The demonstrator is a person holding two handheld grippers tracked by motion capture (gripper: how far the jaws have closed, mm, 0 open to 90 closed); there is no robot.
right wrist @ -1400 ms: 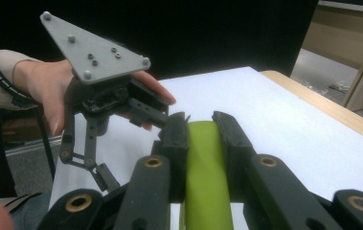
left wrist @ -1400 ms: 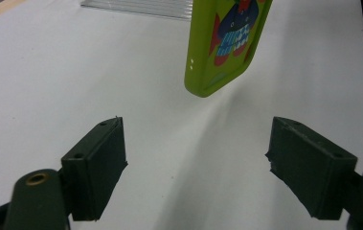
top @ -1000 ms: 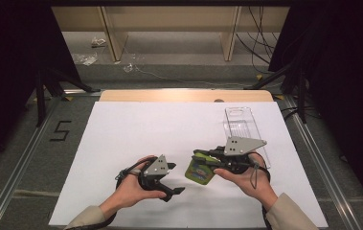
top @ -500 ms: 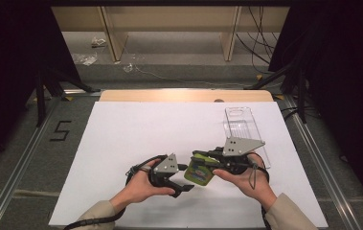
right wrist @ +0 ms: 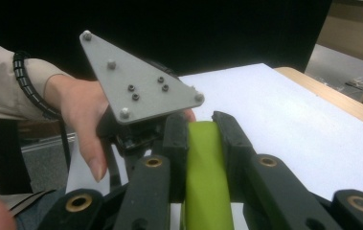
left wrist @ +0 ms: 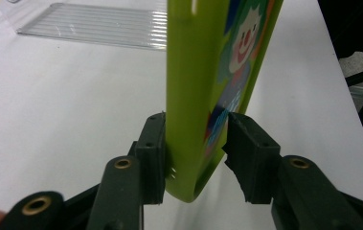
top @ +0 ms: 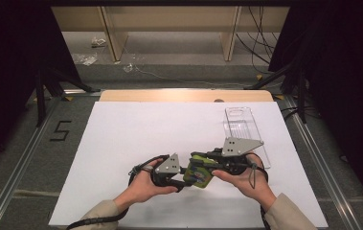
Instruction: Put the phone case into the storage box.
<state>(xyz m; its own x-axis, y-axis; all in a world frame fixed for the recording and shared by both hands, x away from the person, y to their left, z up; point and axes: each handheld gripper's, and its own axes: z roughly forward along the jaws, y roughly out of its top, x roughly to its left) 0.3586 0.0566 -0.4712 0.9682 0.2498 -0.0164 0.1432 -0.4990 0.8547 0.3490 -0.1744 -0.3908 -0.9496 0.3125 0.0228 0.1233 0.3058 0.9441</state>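
The green case (top: 199,171) is held above the white sheet on the table (top: 136,139), near the table's front edge, between the two claws. In the high view the left claw (top: 183,173) sits just left of the case and the right claw (top: 203,162) just right of it, each in one of the person's hands. A clear plastic tray (top: 244,129) lies flat on the sheet beyond the case and to its right, well apart from it.

The left gripper view shows what the high view cannot: the left claw (left wrist: 193,153) has one jaw flat against the case's (left wrist: 208,86) plain green back, while the other jaw stands a sliver off the printed face, which carries a cartoon clown; so this claw is closing round the lower end, not yet clenched. The clear plastic tray (left wrist: 97,31) lies beyond. In the right gripper view the right claw (right wrist: 203,139) is clenched on the case (right wrist: 205,177), both jaws pressed against its sides, and the left hand (right wrist: 85,124) with its grey plate sits just past the case.

A second ago the left claw was apart from the case, down to its left; it has since come in to meet it. The right claw has held its grasp throughout.

The case's long axis runs roughly from one claw towards the other, slanting away from the person to the right, its printed face tilted upward.
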